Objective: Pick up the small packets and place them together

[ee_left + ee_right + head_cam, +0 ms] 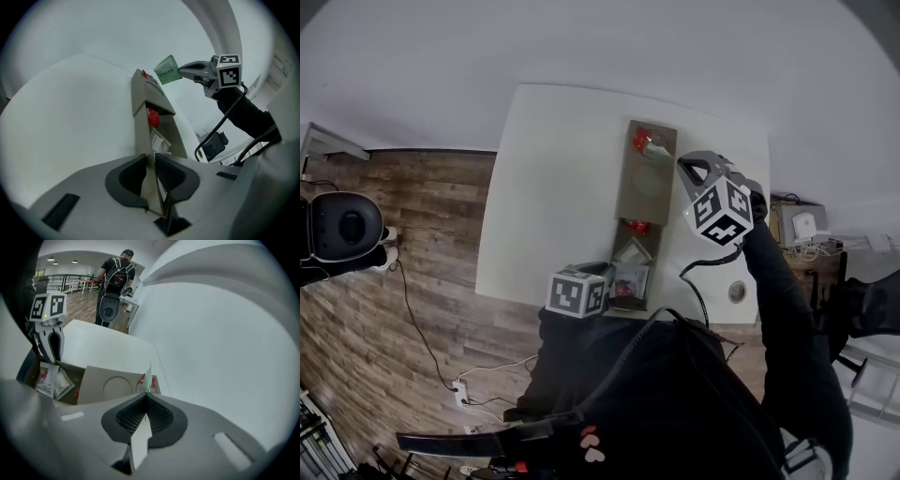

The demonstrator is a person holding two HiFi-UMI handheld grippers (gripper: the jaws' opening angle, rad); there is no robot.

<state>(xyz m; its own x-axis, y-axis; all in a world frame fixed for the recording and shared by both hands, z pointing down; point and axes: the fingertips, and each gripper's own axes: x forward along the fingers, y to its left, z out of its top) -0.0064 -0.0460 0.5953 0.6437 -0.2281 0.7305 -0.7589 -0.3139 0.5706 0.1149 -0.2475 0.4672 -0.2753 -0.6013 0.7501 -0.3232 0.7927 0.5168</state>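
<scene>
In the head view, the wooden floor (394,244) lies at 9 o'clock of the white table (553,187). At 6 o'clock of the table is the left gripper (149,171). Its jaws stand narrow, and the pads press from both sides on the thin near wall of the long brown cardboard box (623,187). The box runs from 6 o'clock toward 12 o'clock across the middle of the table.

The near compartment, just beside the left gripper, holds some white packets (630,272) lying together. A small red packet (636,226) sits in the middle of the box, near a flat panel with a round recess. At the 12 o'clock end lie red and white packets (645,141).

At 2 o'clock of the box is the right gripper (146,411), lifted off the table. Its jaws are closed on a small pale green packet (167,70). The thin packet sticks out past the tips. It hangs in the air beside the far end of the box, apart from the other packets.
</scene>
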